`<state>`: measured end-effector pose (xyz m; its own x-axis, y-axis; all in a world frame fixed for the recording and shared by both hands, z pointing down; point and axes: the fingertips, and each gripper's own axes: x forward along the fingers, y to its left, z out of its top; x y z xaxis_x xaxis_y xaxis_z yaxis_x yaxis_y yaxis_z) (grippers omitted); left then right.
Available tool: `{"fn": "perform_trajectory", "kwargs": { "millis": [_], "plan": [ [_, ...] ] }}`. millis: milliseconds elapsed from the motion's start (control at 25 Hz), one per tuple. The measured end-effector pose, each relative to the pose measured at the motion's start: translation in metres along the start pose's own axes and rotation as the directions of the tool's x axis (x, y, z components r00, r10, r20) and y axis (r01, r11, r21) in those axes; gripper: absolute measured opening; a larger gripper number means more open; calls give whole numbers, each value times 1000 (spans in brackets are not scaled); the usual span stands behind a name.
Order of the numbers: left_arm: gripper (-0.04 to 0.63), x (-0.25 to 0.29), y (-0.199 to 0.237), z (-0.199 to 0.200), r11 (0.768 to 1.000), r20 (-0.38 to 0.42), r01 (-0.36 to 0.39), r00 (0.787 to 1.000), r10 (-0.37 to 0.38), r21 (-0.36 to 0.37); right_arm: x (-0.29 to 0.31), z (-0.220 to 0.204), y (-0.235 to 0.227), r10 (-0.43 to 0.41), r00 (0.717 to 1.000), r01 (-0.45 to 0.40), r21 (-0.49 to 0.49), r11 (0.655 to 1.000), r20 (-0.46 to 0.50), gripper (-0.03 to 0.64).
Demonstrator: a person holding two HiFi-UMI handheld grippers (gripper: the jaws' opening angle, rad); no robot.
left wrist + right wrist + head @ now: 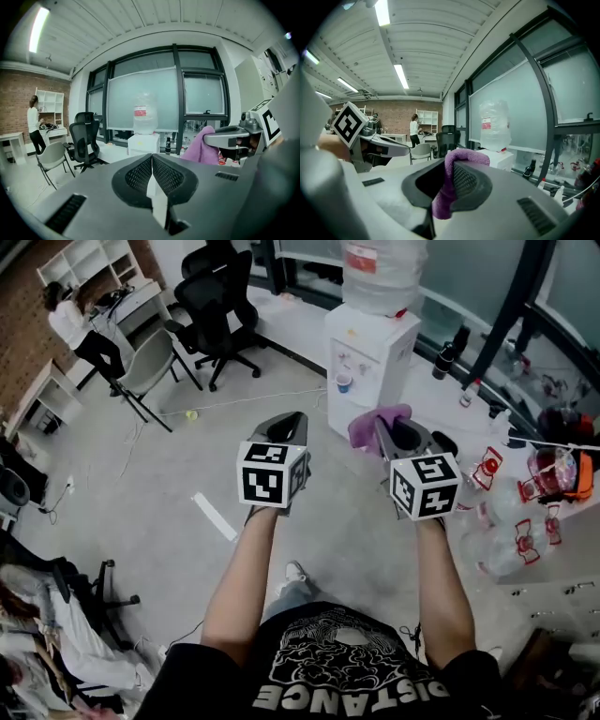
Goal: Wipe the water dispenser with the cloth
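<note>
A white water dispenser [367, 357] with a clear bottle [382, 273] on top stands ahead by the window; it also shows in the left gripper view as the dispenser [143, 143] and in the right gripper view as the dispenser [501, 158]. My right gripper [389, 430] is shut on a purple cloth [375, 423], which folds over its jaws as the cloth [449, 187]. My left gripper [291, 420] is shut with nothing in it, its pads [140, 174] pressed together. Both are held in the air, short of the dispenser.
Black office chairs [217, 306] and a grey chair [150, 367] stand to the left. A person [80, 329] works at a far desk. Bottles [447, 357] line the window sill; red-and-clear packages [525, 521] lie on the right. A white strip [215, 517] marks the floor.
</note>
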<state>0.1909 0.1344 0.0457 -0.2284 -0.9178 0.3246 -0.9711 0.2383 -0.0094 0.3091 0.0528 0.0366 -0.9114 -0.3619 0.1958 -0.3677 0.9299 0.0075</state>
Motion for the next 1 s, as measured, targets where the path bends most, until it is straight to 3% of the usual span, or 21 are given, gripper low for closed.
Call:
{"fn": "perform_trajectory", "kwargs": {
  "millis": [520, 1000],
  "plan": [
    [26, 49, 105, 19, 988, -15, 153, 988, -153, 5, 109, 37, 34, -119, 992, 120, 10, 993, -31, 32],
    [26, 83, 134, 28, 979, -12, 200, 980, -200, 39, 144, 44, 19, -197, 980, 197, 40, 980, -8, 32]
  ]
}}
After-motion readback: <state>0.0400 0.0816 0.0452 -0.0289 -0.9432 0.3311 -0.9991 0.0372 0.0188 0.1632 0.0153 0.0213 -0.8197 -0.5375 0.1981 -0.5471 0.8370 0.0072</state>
